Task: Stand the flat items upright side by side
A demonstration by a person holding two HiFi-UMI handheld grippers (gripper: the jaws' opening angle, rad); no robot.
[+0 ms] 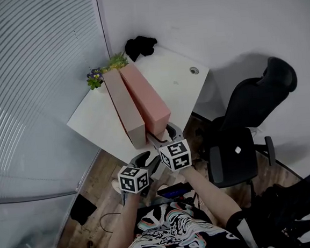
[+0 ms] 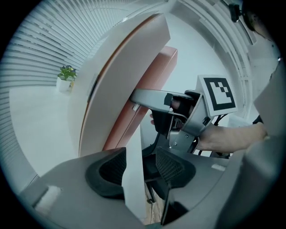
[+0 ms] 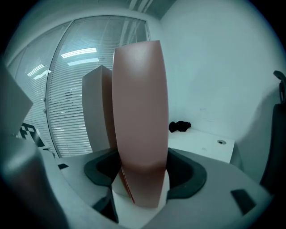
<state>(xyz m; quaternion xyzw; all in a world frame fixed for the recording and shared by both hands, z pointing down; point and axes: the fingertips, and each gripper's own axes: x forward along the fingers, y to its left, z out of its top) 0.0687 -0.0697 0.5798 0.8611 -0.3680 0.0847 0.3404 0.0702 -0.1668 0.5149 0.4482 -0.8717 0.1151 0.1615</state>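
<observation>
- Two grippers. The right gripper (image 3: pixel 143 173) has its jaws spread wide, with both pads pressed on the near end of a salmon-pink flat cardboard box (image 3: pixel 140 112). The left gripper (image 2: pixel 140 172), just left of it and lower, grips nothing. Its jaws are about half apart, and a thin white edge (image 2: pixel 133 179) stands between them, against the left pad and clear of the right.
- Two flat boxes stand upright on their long edges, running straight ahead from the right gripper. A beige flat cardboard box (image 1: pixel 123 104) sits close against the pink one's left face.
- Both near ends reach the near edge of the one white rectangular table (image 1: pixel 173 84).
- Bare tabletop lies on both sides, wider right of the pink box than left of the beige one.
- Beyond the boxes are one small green potted plant (image 1: pixel 104 71) at far left, one crumpled black bundle (image 1: pixel 140 45) and one round cable hole (image 1: pixel 194 70) at far right.
- One black office chair (image 1: pixel 242 134) stands right of the right gripper, clear of the table.
</observation>
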